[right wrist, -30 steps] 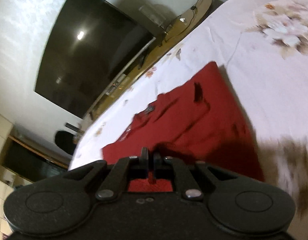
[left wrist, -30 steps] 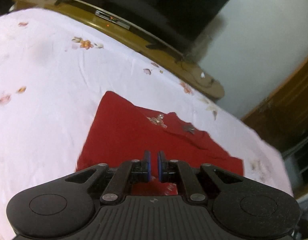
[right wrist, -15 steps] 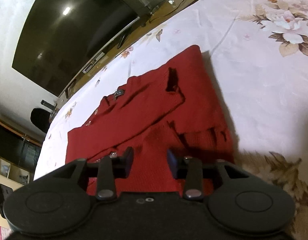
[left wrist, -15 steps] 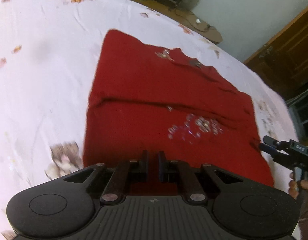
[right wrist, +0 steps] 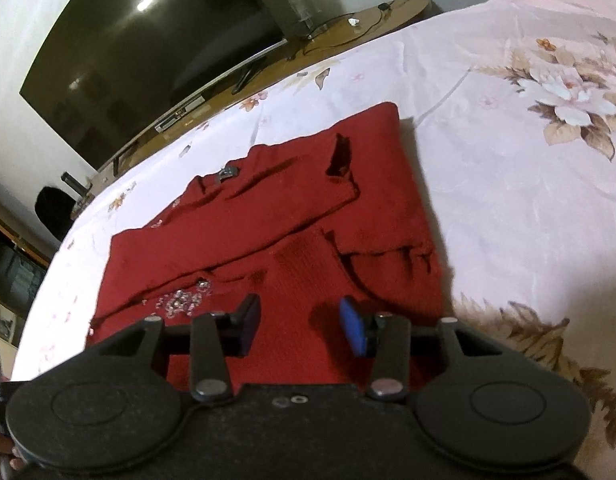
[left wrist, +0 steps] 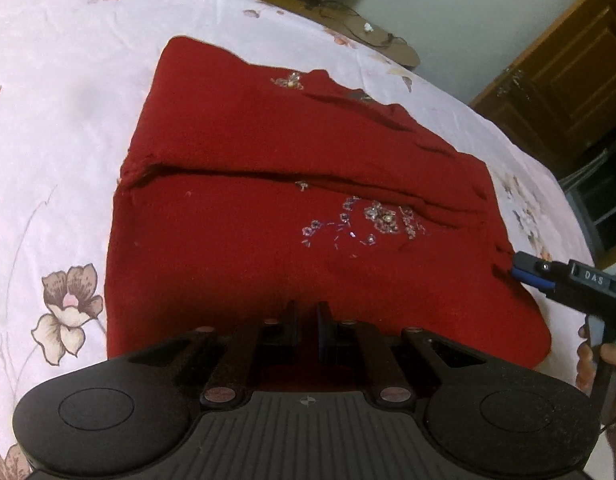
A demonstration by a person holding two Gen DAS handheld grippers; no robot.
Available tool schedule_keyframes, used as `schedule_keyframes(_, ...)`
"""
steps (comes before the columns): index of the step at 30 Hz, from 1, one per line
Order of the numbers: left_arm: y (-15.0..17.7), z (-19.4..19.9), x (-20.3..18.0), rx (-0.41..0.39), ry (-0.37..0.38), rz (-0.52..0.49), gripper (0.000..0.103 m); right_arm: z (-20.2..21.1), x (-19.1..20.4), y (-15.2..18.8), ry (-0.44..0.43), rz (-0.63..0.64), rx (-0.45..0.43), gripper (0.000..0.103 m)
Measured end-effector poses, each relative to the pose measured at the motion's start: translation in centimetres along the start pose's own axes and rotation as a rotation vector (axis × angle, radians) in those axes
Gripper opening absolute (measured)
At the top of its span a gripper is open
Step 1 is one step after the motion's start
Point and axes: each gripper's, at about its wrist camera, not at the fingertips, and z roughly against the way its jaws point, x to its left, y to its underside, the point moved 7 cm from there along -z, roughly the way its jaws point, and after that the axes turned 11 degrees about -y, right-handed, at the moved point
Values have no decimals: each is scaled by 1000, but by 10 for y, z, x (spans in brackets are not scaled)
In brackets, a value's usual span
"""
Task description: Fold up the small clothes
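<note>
Red top [left wrist: 268, 216] folded on bed [left wrist: 56, 128]. Our left claw [left wrist: 306, 330] closed, empty; right claw [right wrist: 300, 326] opening, empty. Beads may snag, fold may flop open.

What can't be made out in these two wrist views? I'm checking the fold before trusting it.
- Near hem of the red sweater: left wrist view, hidden behind the left hand-held gripper, so whether it pinches cloth is unclear.
- Right hand-held gripper: jaws opening, nothing seen between them; in the left view, cut off at the right edge.
- Layers under the folded sleeve: covered in both views.
- Bedsheet flowers: blurred near the right view's lower edge.
</note>
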Motion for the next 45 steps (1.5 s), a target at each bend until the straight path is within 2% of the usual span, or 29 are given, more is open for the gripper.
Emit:
schedule_keyframes(4,-7,10,-4,-60,-2,-4,6,-8,-3,-6,10,29,8,44)
schedule_keyframes(7,-15,19,-6,-111,-15,-6,4,-20,-7,-6,33,57,47,41)
schedule_keyframes(8,-17,22,-6,-125,-13,-6,1,-25,-8,-4,27,63,72,38)
schedule_keyframes(10,-21,29,-6,-147,-17,-13,1,-29,-6,-2,43,97,91,28)
schedule_keyframes(11,-22,30,-6,-149,-19,-25,1,-29,-5,-1,37,108,100,14)
schedule_keyframes(13,-23,29,2,-163,-78,-42,1,-27,-4,-2,23,119,99,12)
schedule_keyframes(14,-23,28,5,-160,-83,-45,1,-25,-3,-4,31,134,88,17)
schedule_keyframes(15,-23,26,7,-136,-60,-42,1,-24,-3,-7,46,140,84,36)
schedule_keyframes(16,-22,24,8,-112,-40,-36,1,-25,-3,-8,44,140,85,50)
schedule_keyframes(17,-21,22,7,-98,-28,-36,1,-26,-3,-8,40,142,88,75)
schedule_keyframes(18,-20,22,7,-99,-22,-43,2,-27,-2,-7,41,154,88,76)
schedule_keyframes(19,-18,20,6,-94,-18,-55,7,-28,-1,-6,45,163,93,76)
schedule_keyframes(20,-17,18,6,-81,-23,-63,29,-30,-1,-4,34,160,107,73)
schedule_keyframes(21,-16,14,8,-71,-43,-58,74,-32,-2,-3,25,151,112,70)
schedule_keyframes(22,-15,14,11,-78,-70,-46,92,-33,-3,-1,28,147,113,69)
schedule_keyframes(23,-14,17,15,-110,-96,-25,103,-34,-3,0,34,152,110,68)
schedule_keyframes(24,-14,21,17,-144,-98,-17,103,-33,-3,0,37,154,105,68)
schedule_keyframes(27,-10,14,15,-99,-59,-36,102,-34,-3,0,36,149,105,67)
schedule_keyframes(28,-8,10,12,-87,-65,-57,98,-35,-3,0,40,156,105,64)
schedule_keyframes(29,-5,6,11,-75,-78,-76,83,-36,-2,0,45,165,106,56)
schedule_keyframes(30,-3,3,8,-68,-84,-87,77,-36,-1,1,46,172,109,46)
schedule_keyframes(31,-2,3,7,-78,-96,-91,73,-36,-1,2,46,173,110,40)
schedule_keyframes(33,-2,3,4,-78,-103,-99,30,-35,0,4,36,169,115,19)
schedule_keyframes(35,-3,2,4,-73,-119,-96,8,-35,4,8,18,175,121,12)
schedule_keyframes(38,-5,16,1,-141,-122,-80,7,-34,11,12,-3,182,123,10)
schedule_keyframes(42,-21,40,-4,-243,-94,-53,7,-17,20,5,-70,137,54,9)
schedule_keyframes(45,-45,57,-5,-325,-83,-29,7,-1,30,-6,-108,129,-7,9)
